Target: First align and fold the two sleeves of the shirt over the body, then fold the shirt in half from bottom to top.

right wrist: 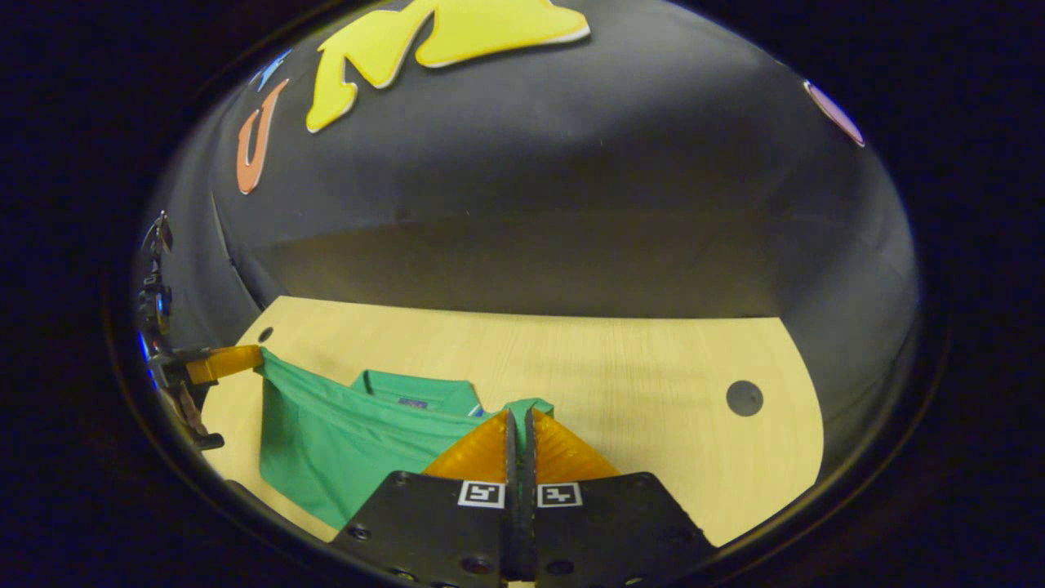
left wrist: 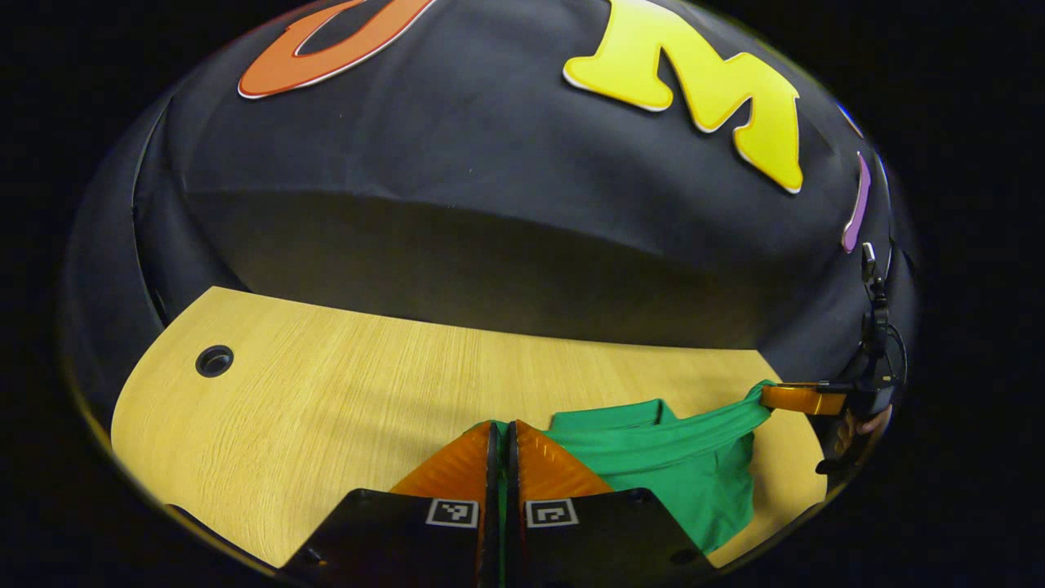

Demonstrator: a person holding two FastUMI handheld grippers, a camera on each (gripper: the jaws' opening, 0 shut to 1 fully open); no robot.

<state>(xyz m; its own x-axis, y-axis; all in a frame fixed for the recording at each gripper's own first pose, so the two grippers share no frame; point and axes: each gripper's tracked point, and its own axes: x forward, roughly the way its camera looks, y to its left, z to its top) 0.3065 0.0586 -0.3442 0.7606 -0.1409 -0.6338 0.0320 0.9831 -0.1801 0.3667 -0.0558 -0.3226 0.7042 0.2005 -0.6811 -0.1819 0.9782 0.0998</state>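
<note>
In the left gripper view, the left gripper (left wrist: 504, 428) had its fingers pressed together on an edge of the green shirt (left wrist: 694, 474), which lay on the wooden table (left wrist: 343, 408) to its right. Farther off, the right gripper (left wrist: 804, 398) pinched the other end of that lifted edge.

In the right gripper view, the right gripper (right wrist: 519, 416) was clamped on the shirt (right wrist: 335, 441), the fabric stretched taut across to the left gripper (right wrist: 224, 362), with the collar (right wrist: 408, 390) lying flat behind on the table (right wrist: 637, 384).

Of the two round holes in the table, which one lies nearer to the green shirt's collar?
Hard to say: the left gripper view shows one hole, the right gripper view another, both well away from the collar.
</note>
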